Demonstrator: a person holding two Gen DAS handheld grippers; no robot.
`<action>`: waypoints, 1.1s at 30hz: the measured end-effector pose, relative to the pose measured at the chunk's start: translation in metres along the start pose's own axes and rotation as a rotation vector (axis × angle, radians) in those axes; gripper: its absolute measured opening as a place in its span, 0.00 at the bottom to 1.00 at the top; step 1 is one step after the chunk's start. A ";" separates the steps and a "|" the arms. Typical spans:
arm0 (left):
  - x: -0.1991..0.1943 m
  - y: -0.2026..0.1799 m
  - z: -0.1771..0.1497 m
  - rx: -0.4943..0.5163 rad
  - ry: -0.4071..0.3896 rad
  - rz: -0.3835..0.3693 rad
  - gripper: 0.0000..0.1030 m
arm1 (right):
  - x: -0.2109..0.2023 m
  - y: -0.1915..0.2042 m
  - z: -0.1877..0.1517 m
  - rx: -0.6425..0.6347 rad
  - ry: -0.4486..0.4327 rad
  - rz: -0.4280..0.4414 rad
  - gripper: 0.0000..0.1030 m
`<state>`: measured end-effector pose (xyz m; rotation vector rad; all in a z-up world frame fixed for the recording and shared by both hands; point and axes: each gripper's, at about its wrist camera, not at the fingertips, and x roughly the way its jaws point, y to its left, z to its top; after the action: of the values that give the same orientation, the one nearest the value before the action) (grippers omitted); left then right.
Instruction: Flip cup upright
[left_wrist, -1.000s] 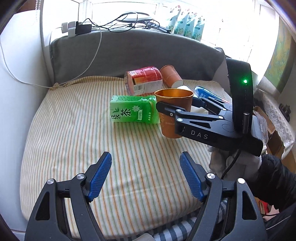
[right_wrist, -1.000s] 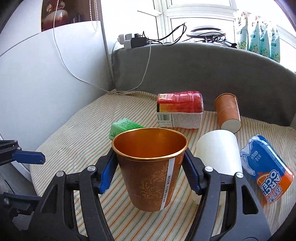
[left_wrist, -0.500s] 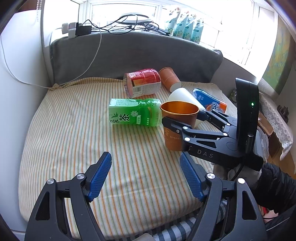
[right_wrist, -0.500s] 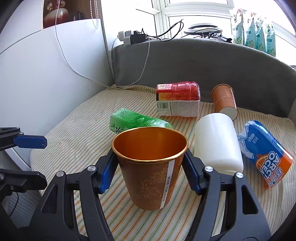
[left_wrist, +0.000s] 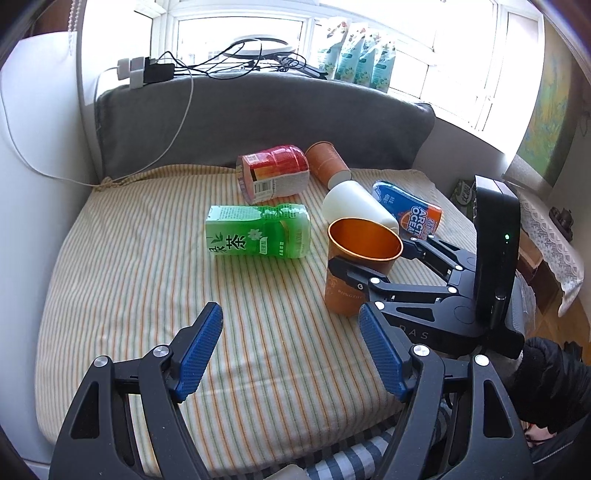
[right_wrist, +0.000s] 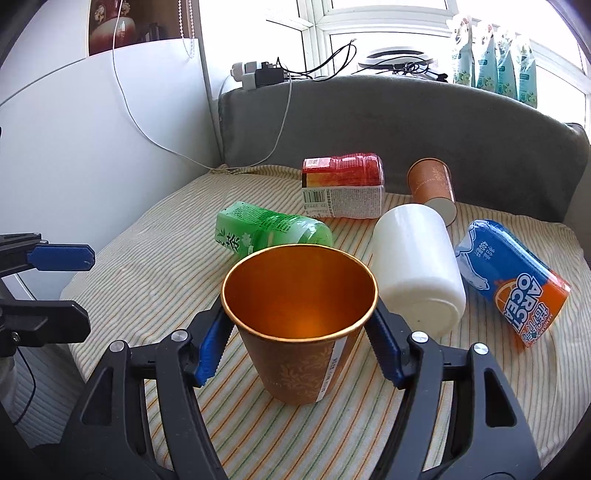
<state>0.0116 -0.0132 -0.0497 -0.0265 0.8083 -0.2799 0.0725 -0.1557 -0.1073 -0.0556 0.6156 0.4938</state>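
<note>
An orange paper cup (right_wrist: 301, 325) stands upright, mouth up, on the striped cushion (right_wrist: 147, 266). My right gripper (right_wrist: 301, 345) is shut on the cup just below its rim; the cup's base rests on or just above the cushion. In the left wrist view the same cup (left_wrist: 360, 266) is at the right, held by the right gripper (left_wrist: 373, 266). My left gripper (left_wrist: 290, 349) is open and empty, hovering over the front of the cushion, left of and nearer than the cup.
A green tea carton (left_wrist: 258, 236), a red carton (left_wrist: 275, 173), a second orange cup (left_wrist: 327, 164) on its side, a white cup (left_wrist: 360, 206) on its side and a blue-orange carton (left_wrist: 406, 210) lie behind. A grey backrest (left_wrist: 258, 110) rises at the rear.
The right gripper has carried the upright cup nearer and lower toward the front right of the cushion. The left gripper stays open and has pulled back slightly.
</note>
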 end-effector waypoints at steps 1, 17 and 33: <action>-0.001 -0.001 0.000 0.001 0.000 -0.002 0.74 | -0.002 0.001 0.000 -0.005 0.001 0.001 0.76; -0.023 -0.021 -0.012 0.002 -0.115 0.038 0.74 | -0.074 0.005 -0.012 0.006 -0.075 -0.034 0.90; -0.064 -0.039 -0.016 -0.013 -0.479 0.176 0.81 | -0.170 -0.028 -0.010 0.134 -0.321 -0.326 1.00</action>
<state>-0.0511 -0.0331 -0.0109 -0.0330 0.3335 -0.0938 -0.0396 -0.2549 -0.0219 0.0500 0.3140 0.1388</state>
